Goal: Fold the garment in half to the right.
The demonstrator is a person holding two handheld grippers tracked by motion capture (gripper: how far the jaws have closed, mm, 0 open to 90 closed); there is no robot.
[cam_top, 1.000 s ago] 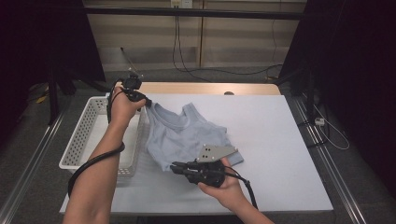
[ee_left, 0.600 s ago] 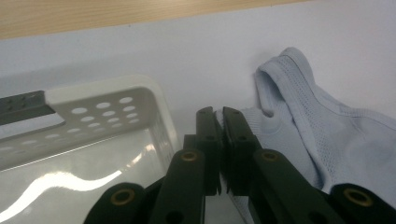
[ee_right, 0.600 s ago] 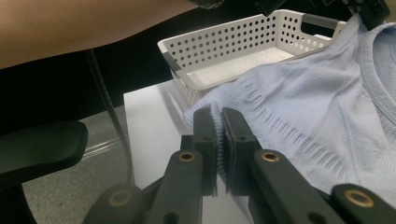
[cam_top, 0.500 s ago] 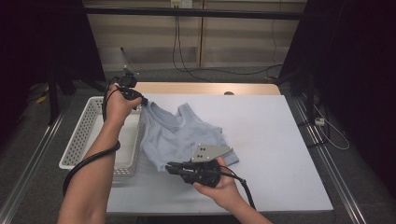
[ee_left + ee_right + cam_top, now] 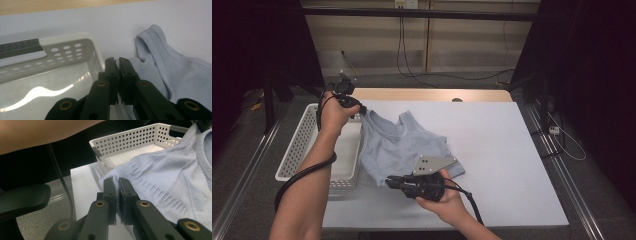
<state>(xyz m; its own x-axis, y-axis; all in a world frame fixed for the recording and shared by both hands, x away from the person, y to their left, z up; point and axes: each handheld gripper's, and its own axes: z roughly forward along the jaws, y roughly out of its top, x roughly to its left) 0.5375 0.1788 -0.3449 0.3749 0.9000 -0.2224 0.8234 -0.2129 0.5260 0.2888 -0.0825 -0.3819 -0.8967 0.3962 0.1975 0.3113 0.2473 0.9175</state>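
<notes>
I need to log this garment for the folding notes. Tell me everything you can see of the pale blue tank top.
The tank top is a pale blue, sleeveless knit with a scooped neck, fine mesh texture and a ribbed hem. It lies partly spread on the white table, its left edge raised against the white basket. The left gripper is shut on a shoulder strap; the right gripper is shut on the hem corner.

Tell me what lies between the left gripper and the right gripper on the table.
In the high view, the light blue tank top stretches between the left gripper and the right gripper, each shut on an edge.
</notes>
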